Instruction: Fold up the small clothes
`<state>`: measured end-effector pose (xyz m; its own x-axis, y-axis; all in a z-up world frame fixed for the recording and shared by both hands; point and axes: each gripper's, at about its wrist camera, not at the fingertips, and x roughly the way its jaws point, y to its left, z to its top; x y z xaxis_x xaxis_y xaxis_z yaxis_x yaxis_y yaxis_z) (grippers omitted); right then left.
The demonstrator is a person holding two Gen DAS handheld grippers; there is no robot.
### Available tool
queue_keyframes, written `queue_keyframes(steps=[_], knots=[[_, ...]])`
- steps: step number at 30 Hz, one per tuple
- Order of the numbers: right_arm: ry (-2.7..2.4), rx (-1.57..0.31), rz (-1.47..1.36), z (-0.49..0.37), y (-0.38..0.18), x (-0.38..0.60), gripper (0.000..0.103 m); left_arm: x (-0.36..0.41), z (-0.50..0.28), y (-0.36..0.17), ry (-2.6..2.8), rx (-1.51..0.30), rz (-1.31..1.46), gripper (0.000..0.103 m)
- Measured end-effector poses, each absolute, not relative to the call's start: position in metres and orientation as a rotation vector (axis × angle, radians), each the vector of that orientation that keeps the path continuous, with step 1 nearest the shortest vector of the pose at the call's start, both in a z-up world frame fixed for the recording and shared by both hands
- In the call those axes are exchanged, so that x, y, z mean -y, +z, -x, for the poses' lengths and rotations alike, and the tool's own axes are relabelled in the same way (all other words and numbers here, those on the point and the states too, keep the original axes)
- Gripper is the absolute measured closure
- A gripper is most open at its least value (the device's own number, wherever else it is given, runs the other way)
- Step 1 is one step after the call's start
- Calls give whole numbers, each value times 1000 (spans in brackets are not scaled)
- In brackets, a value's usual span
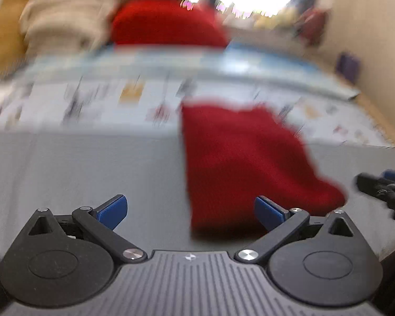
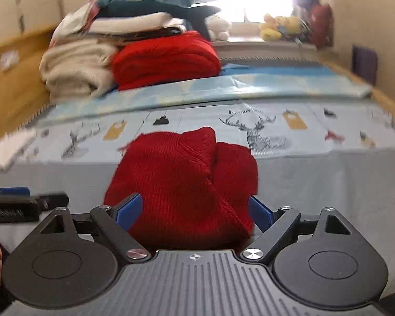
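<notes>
Lying on the grey sheet [image 2: 329,184] of the bed, the red knit garment [image 2: 181,184] is a rumpled, partly doubled heap, not yet a flat fold. Taken from the left: the left gripper [image 1: 191,212] has its blue pads spread wide with nothing between them, only bare sheet ahead, and the garment sits off to its right — just past the right-hand pad, running away from the camera toward the printed bedspread [image 1: 105,97]. This view is blurred, so the cloth's edges there are hard to read.

The right gripper [image 2: 194,210] is also wide open and holds nothing; the garment lies straight ahead of it, its near hem showing in the gap between the pads, though I cannot tell whether they touch the knit. The heap's long axis appears to run front to back, away from both claws.

My judgement: the right hand is nearer and squarely lined up, while the left must shift rightward to reach an edge.
</notes>
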<state>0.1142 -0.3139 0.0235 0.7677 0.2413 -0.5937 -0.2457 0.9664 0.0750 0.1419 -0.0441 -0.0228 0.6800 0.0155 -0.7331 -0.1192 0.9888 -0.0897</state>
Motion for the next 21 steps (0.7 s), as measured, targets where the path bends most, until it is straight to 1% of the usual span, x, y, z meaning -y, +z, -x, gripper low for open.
queue_keyframes(steps=[1,2,6,13,17,21], knots=[[268,-643,26,-113,23,308,14,41,-146,-25,75,-848,191,0],[276,-646,29,-113,23,305,13,40,-149,-25,67,-839,224,0],[282,-659,44,-113,21,299,13,52,-156,-26,113,-817,113,0],[258,-687,4,-114,23,298,12,61,-157,-30,78,-847,130,0],[243,-688,15,-115,17,299,12,62,-158,-30,77,-840,131,0],[236,-701,-44,-121,17,304,12,63,-160,-30,85,-831,116,0]])
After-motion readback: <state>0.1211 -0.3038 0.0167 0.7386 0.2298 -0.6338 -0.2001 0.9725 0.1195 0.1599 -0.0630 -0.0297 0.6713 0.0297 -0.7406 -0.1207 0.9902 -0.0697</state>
